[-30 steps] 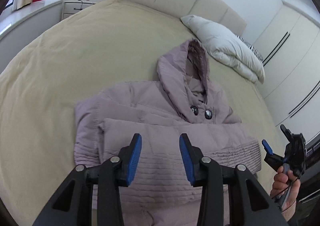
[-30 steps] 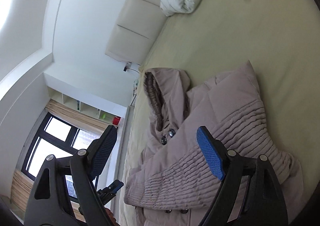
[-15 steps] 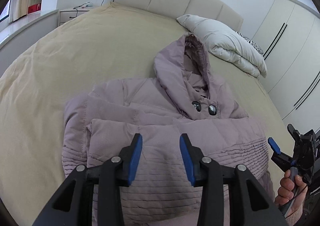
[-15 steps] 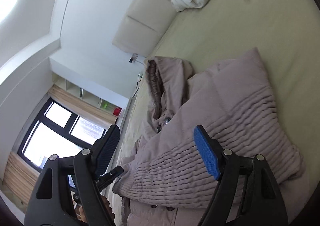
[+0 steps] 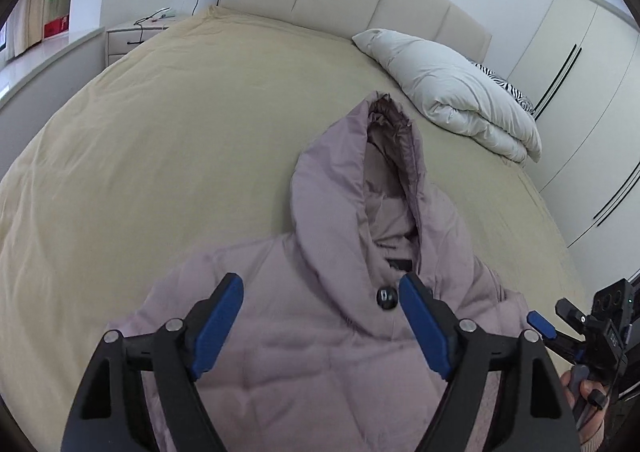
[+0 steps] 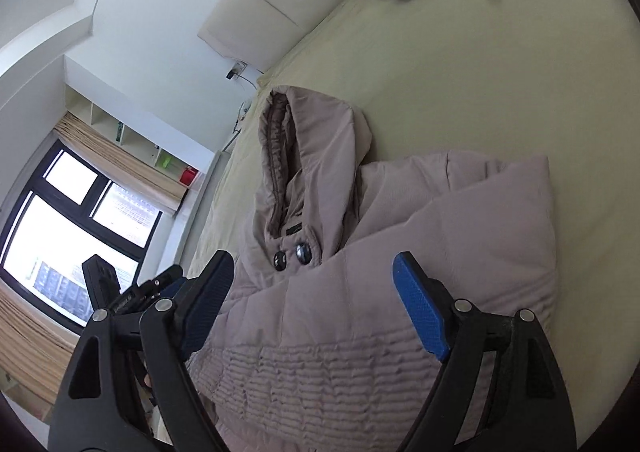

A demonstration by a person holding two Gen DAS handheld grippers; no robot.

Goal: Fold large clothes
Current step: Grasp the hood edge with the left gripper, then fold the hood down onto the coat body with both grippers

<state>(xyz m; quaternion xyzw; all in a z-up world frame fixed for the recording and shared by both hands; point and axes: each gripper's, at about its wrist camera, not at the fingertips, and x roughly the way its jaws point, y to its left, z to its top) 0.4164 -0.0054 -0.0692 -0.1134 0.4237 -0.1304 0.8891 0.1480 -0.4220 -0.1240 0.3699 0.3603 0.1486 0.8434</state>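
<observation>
A mauve hooded puffer jacket (image 5: 320, 352) lies folded on the beige bed (image 5: 180, 124), hood (image 5: 360, 180) pointing toward the headboard. It also shows in the right wrist view (image 6: 400, 264), with two dark buttons (image 6: 290, 257) below the hood. My left gripper (image 5: 320, 316) is open and empty, hovering over the jacket's chest near a button (image 5: 386, 298). My right gripper (image 6: 312, 300) is open and empty above the quilted folded part. The right gripper also shows at the right edge of the left wrist view (image 5: 560, 322).
A folded white duvet (image 5: 452, 88) lies near the padded headboard (image 5: 344, 8) at the back right. A nightstand (image 5: 136, 36) stands at the bed's back left. Wardrobe doors (image 5: 580, 92) line the right wall. A window (image 6: 68, 220) is on the left side.
My left gripper has opened wider and moved forward over the jacket toward the hood. My right gripper has also moved forward toward the hood; the jacket lies as before.
</observation>
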